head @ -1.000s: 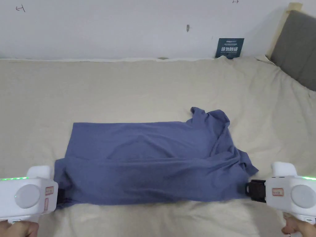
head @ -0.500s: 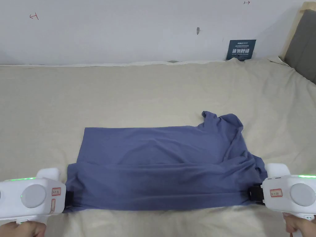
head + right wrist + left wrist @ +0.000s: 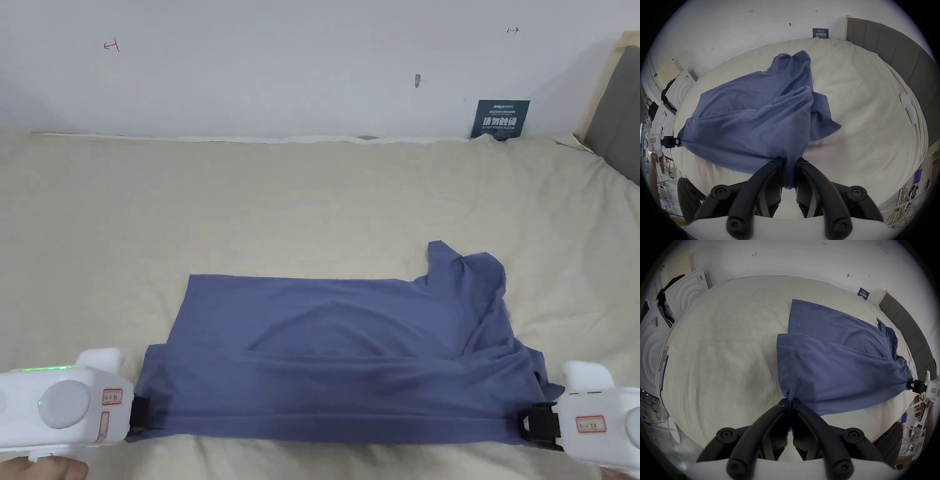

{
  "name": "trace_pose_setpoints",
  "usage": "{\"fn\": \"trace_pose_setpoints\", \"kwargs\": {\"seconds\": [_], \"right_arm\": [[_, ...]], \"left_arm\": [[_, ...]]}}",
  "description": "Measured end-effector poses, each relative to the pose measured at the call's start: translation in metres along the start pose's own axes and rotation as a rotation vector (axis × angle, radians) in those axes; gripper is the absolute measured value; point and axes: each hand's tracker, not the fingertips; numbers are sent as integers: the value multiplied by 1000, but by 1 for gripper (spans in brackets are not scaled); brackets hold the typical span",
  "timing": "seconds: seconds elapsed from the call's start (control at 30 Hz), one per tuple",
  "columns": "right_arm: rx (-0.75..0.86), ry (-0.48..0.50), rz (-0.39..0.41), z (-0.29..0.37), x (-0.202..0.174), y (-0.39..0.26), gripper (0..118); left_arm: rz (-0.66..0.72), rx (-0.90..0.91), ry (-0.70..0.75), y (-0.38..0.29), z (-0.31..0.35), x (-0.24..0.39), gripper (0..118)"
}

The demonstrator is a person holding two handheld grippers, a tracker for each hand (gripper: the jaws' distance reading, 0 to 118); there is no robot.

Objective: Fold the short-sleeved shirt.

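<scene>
Two corners of the soft blue knit short-sleeved shirt (image 3: 337,362) are pinched, one by the left gripper (image 3: 790,404), one by the right gripper (image 3: 789,160), likely so the near edge is kept taut. It is spread, creased, on the cream sheeted bed (image 3: 281,200).

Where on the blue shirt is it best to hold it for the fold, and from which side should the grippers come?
At the two near-edge corners of the shirt, from its outer ends: left gripper and right gripper clamp there, stretching that edge straight above the bed.
</scene>
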Motion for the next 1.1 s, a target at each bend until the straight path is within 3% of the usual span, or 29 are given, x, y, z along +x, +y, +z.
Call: {"fn": "trace_pose_setpoints", "kwargs": {"seconds": [0.27, 0.3, 0.33, 0.37, 0.4, 0.43, 0.5, 0.6, 0.63, 0.67, 0.7, 0.73, 0.77, 0.87, 0.9, 0.97, 1.03, 1.07, 1.1], "right_arm": [[-30, 4, -14, 14, 3, -49, 17], [-30, 5, -18, 13, 2, -50, 26], [-27, 1, -23, 12, 3, -50, 51], [-7, -46, -41, 14, 2, -49, 87], [7, -98, -46, 16, 2, -49, 118], [14, -67, -47, 19, 6, -49, 118], [101, -18, -117, 32, 14, -47, 118], [38, 13, -159, 45, 20, -33, 118], [35, 19, -152, 48, 19, -27, 116], [52, 22, -154, 51, 16, -22, 106], [116, 36, -147, 54, 13, -16, 67], [116, 27, -132, 56, 8, -10, 25], [120, -11, -117, 53, 5, -1, 0], [131, -9, -118, 47, -5, 25, 0], [136, -13, -109, 43, -8, 36, 0], [142, -32, -83, 34, -11, 57, 0], [128, -36, -69, 19, -12, 79, 0], [122, -48, -62, 13, -11, 89, 0], [119, -56, -59, 5, -10, 98, 0]], "left_arm": [[43, -35, -41, -57, 22, 1, 2], [48, -33, -42, -58, 20, 1, 35], [72, -29, -45, -59, 18, 0, 90], [95, -54, -49, -60, 18, 1, 118], [97, -70, 6, -61, 16, 0, 108], [36, -5, -39, -57, 25, -4, 108], [80, -23, -7, -44, 45, -14, 111], [109, 13, 13, -42, 43, -10, 113], [119, 50, 4, -33, 46, -9, 111], [126, 69, -4, -25, 50, -7, 105], [125, 115, -41, -14, 50, -6, 71], [129, 146, -60, -4, 50, -4, 19], [133, 179, -81, 9, 45, 1, 0], [62, 69, -40, 45, 26, 6, 0], [36, 172, -8, 65, 21, 6, 0], [35, 155, -16, 88, 1, 5, 5], [47, 131, 39, 116, -20, 4, 112], [14, 64, 91, 131, -39, 5, 114], [168, 202, 108, 136, -42, 4, 108]]}}
